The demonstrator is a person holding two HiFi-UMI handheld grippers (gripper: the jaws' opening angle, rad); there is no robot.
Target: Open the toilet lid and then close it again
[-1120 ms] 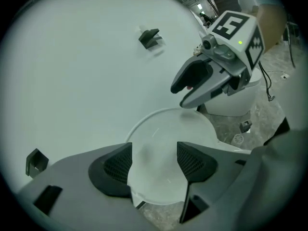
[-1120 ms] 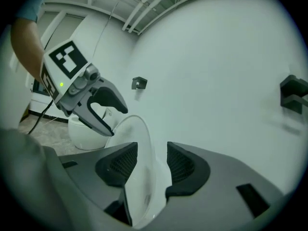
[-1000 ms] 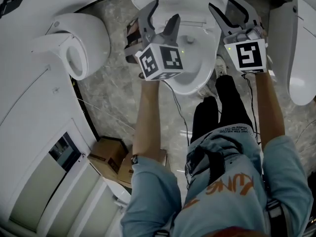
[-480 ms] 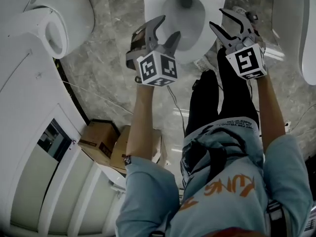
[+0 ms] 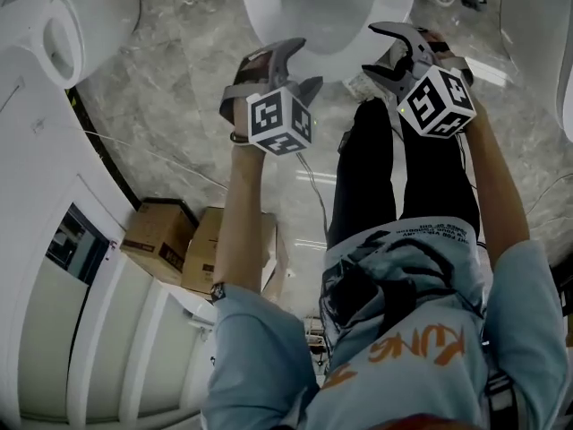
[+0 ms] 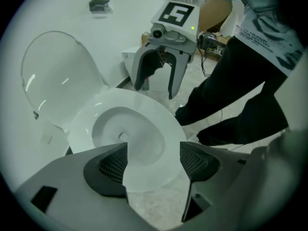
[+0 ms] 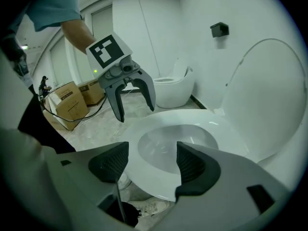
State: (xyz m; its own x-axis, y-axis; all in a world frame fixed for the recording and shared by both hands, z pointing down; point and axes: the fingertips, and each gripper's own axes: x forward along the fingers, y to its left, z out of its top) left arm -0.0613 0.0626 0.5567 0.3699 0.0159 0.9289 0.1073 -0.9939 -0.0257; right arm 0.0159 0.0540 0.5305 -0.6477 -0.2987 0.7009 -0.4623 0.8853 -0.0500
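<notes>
The white toilet point(image 5: 309, 12) stands at the top of the head view with its bowl uncovered. Its lid point(image 6: 57, 76) is raised upright behind the seat point(image 6: 144, 124); the right gripper view shows the same lid point(image 7: 269, 95) and seat point(image 7: 202, 121). My left gripper point(image 5: 300, 65) hangs just in front of the bowl's front rim with its jaws opening and nothing between them. To its right, my right gripper point(image 5: 369, 48) is also opening and holds nothing. Each gripper shows in the other's view: the right gripper point(image 6: 156, 88) and the left gripper point(image 7: 134, 112), both above the seat and apart from it.
A second toilet point(image 5: 63, 25) stands at the upper left and a white fixture point(image 5: 560, 52) at the right edge. Cardboard boxes point(image 5: 179, 240) and cables lie on the marble floor by the person's legs point(image 5: 403, 168). A black fitting point(image 7: 219, 30) is on the wall.
Both grippers have drawn back from over the toilet toward the person and sunk lower. The right jaws stand wider than before. The toilet has slid to the top of the head view.
</notes>
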